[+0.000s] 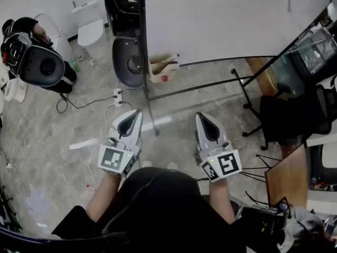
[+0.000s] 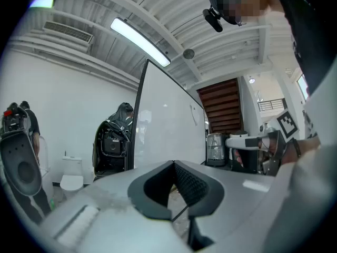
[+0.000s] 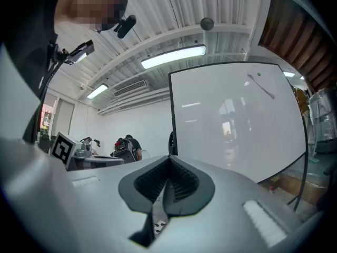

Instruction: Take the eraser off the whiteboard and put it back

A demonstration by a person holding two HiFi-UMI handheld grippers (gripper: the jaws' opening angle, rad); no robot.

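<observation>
The whiteboard (image 1: 226,20) stands on a black frame ahead of me, seen too in the left gripper view (image 2: 163,130) and the right gripper view (image 3: 231,125). I cannot pick out an eraser on it. A small green dot (image 3: 259,75) and a thin slip sit near its upper right corner. My left gripper (image 1: 138,113) is held level close to my body, short of the board, jaws together and empty (image 2: 174,165). My right gripper (image 1: 200,115) is beside it, also level, its ribbed pads closed on nothing (image 3: 169,159).
A person with a black device (image 1: 39,62) is at the far left. Black chairs (image 1: 129,62) and a cardboard box (image 1: 163,67) stand by the board's left post. A power strip with cables (image 1: 118,96) lies on the floor. An office chair (image 1: 284,117) and wooden desk (image 1: 287,178) are at right.
</observation>
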